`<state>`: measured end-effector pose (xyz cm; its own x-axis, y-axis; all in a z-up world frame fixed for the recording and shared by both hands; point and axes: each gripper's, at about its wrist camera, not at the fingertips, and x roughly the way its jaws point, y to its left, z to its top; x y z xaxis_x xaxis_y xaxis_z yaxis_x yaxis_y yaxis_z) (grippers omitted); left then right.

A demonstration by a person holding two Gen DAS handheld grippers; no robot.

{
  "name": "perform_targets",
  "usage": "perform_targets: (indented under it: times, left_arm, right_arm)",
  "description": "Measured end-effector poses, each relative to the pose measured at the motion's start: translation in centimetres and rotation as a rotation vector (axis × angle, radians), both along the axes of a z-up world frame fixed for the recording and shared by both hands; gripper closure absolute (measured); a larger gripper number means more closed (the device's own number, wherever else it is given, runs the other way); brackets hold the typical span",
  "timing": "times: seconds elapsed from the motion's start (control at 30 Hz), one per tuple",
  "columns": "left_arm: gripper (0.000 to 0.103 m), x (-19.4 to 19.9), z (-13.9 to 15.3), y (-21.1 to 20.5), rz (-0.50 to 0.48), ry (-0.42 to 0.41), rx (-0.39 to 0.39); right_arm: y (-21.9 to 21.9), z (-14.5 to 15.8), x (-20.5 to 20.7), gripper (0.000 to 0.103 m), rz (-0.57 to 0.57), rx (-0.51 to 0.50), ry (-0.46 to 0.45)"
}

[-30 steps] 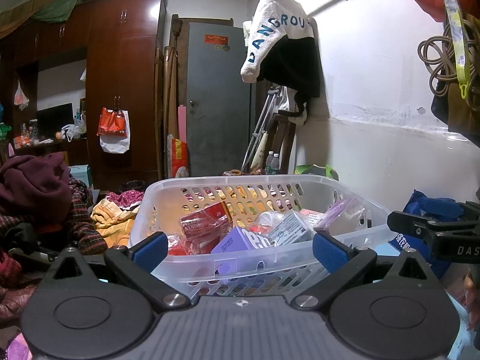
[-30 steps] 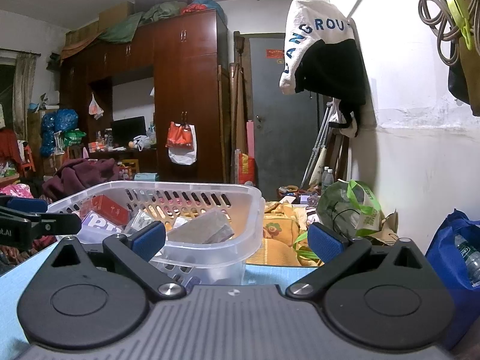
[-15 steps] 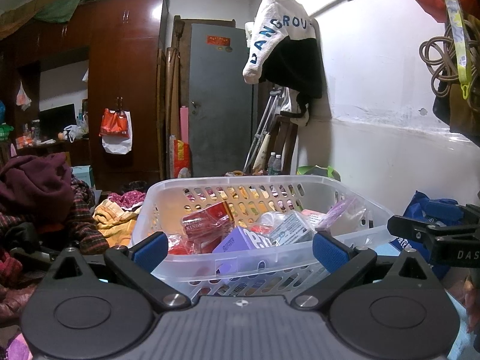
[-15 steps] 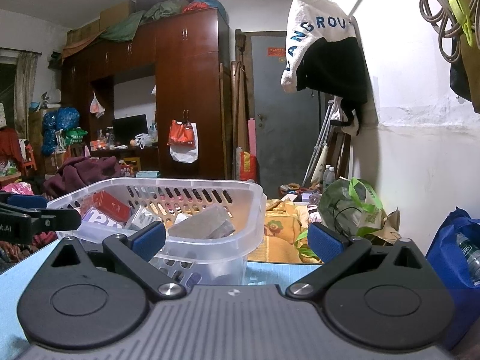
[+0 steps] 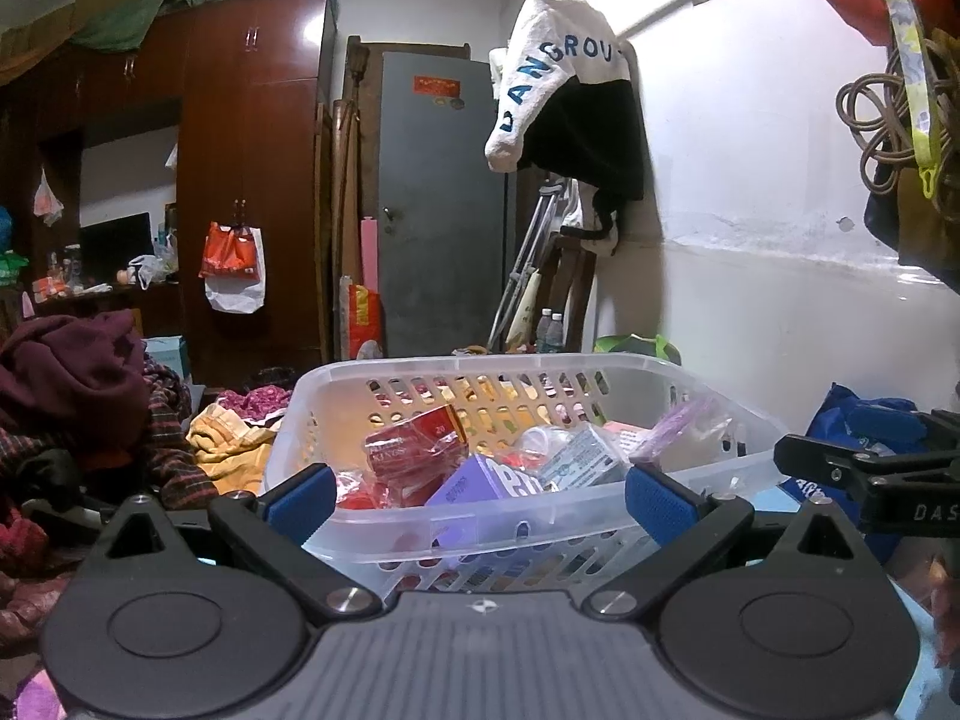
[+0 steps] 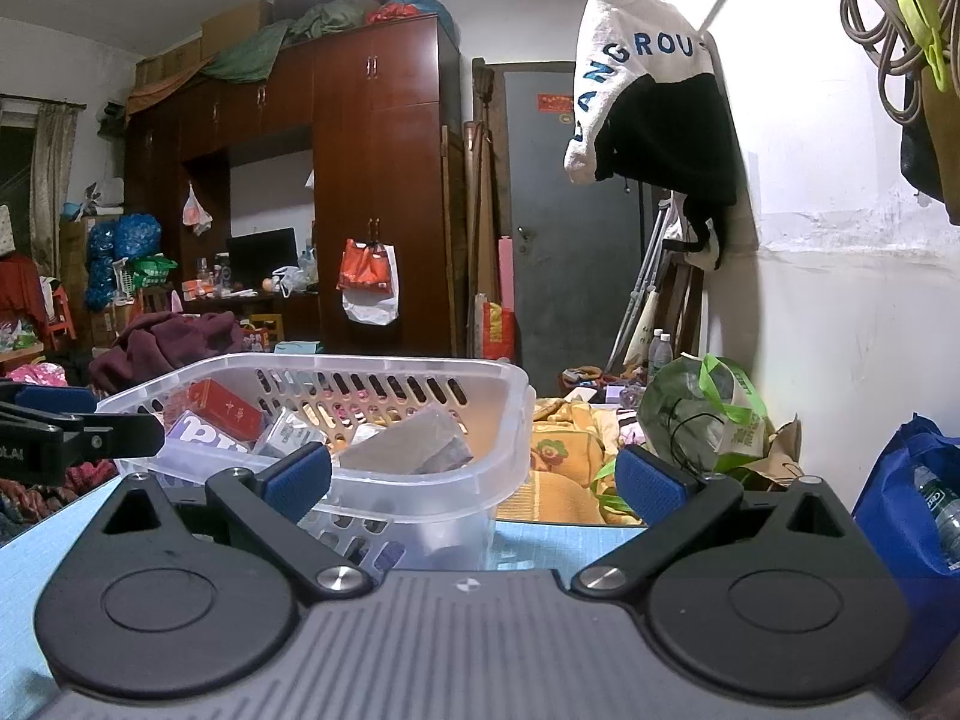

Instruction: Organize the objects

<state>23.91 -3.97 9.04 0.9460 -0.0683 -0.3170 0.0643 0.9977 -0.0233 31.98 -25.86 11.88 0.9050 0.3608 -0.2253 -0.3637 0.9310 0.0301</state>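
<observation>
A clear plastic basket [image 5: 660,375] stands on a light blue mat and holds a red box [image 5: 414,441], a purple box [image 5: 474,483] and several other packets. My left gripper [image 5: 480,501] is open and empty, just in front of the basket's near wall. In the right wrist view the basket [image 6: 420,369] sits left of centre, with a grey packet [image 6: 414,450] against its near wall. My right gripper [image 6: 474,480] is open and empty, at the basket's right corner. The other gripper shows at the edge of each view [image 5: 870,474] [image 6: 72,438].
A blue bag [image 6: 906,516] with a bottle stands at the right by the white wall. A green plastic bag [image 6: 702,408] and yellow cloth [image 6: 564,450] lie behind the mat. Piled clothes [image 5: 72,384] are at the left. A wardrobe [image 5: 252,180] and a grey door [image 5: 444,198] stand at the back.
Both grippers have stayed open and nearly still. The views have shifted only slightly; the basket and its contents have not moved.
</observation>
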Motion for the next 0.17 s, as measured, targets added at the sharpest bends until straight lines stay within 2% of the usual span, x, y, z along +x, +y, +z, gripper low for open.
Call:
perform_targets:
  times: [0.17]
  left_arm:
    - [0.0,-0.28,-0.12,-0.47,0.001,-0.011,0.011]
  right_arm:
    - [-0.07,-0.02,0.19,0.0,0.003,-0.002,-0.001]
